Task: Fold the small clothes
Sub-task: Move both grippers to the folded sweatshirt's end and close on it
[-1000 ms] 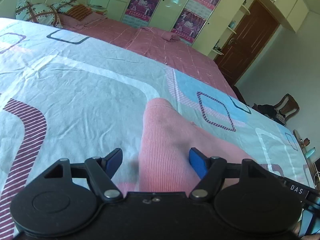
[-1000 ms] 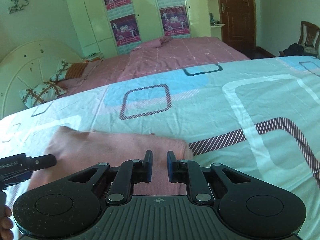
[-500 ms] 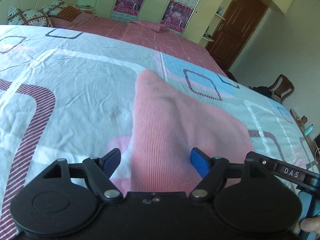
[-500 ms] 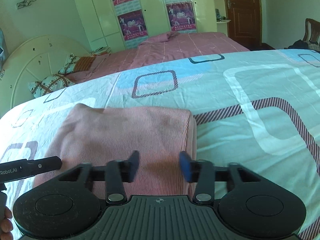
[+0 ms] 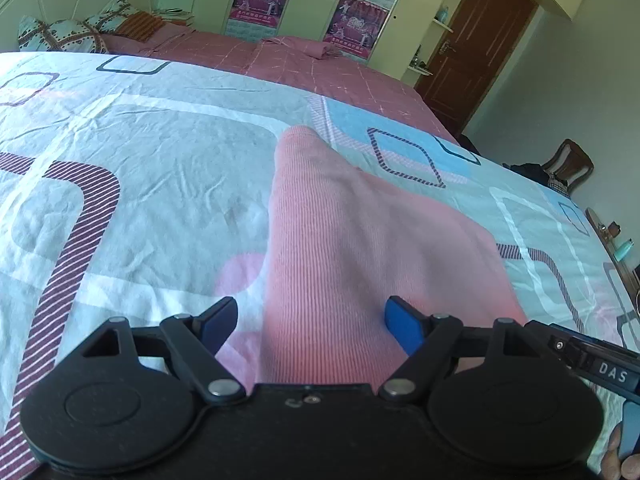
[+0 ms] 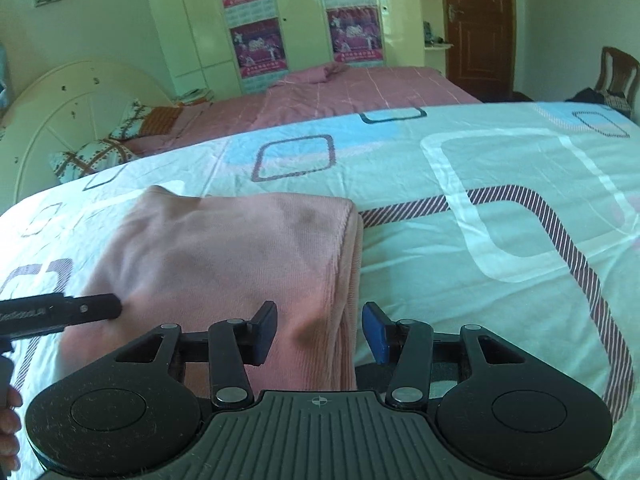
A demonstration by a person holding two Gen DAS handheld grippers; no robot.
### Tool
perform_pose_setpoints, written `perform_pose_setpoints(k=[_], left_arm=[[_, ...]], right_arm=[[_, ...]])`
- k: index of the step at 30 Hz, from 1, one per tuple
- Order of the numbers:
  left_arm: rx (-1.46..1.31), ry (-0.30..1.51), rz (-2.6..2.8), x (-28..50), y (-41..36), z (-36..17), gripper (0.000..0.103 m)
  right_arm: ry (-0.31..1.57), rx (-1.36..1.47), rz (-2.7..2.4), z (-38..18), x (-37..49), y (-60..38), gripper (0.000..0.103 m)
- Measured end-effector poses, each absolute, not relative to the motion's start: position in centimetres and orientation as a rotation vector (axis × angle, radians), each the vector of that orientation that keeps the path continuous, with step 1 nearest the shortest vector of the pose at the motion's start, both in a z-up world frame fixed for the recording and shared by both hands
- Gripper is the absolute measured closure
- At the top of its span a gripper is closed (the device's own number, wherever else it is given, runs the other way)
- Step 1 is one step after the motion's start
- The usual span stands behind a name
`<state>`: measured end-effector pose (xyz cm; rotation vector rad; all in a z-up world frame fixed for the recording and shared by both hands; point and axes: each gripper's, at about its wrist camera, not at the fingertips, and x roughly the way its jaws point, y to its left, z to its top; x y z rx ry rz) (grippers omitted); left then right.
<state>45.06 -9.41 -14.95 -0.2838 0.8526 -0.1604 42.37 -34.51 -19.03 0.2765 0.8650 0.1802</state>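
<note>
A folded pink ribbed garment (image 5: 340, 240) lies flat on the patterned bedsheet (image 5: 140, 184). My left gripper (image 5: 310, 312) hovers open over its near left edge, blue pads wide apart and not pressing the cloth. In the right wrist view the same garment (image 6: 224, 256) shows its folded right edge. My right gripper (image 6: 320, 316) stands open astride that edge with nothing pinched. The left gripper's side bar (image 6: 60, 312) pokes in from the left there, and the right gripper's bar (image 5: 592, 364) shows in the left wrist view.
Behind the sheet lies a pink bedspread (image 6: 360, 88) with pillows (image 5: 60, 34) by a cream headboard (image 6: 60, 120). Wardrobes with posters (image 6: 256, 44), a brown door (image 6: 478, 20) and a wooden chair (image 5: 568, 164) stand beyond. A person's fingers (image 6: 8, 420) show at the left edge.
The right gripper has opened from nearly shut and let go of the garment. Both grippers have drawn back toward its near edge, so more of the folded cloth shows. The left jaws widened slightly.
</note>
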Motion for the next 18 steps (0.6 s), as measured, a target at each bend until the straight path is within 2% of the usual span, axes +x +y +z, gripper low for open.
perform_pose_setpoints(k=[8, 18], left_arm=[[-0.256, 0.87, -0.204, 42.9, -10.1, -15.0, 0.023], [-0.266, 0.913, -0.24, 40.8, -10.0, -16.4, 0.022]], right_arm=[[0.849, 0.241, 0.239, -18.0, 39.0, -33.5, 0.055], [0.922, 0.219, 0.215, -20.1, 36.7, -33.9, 0.055]])
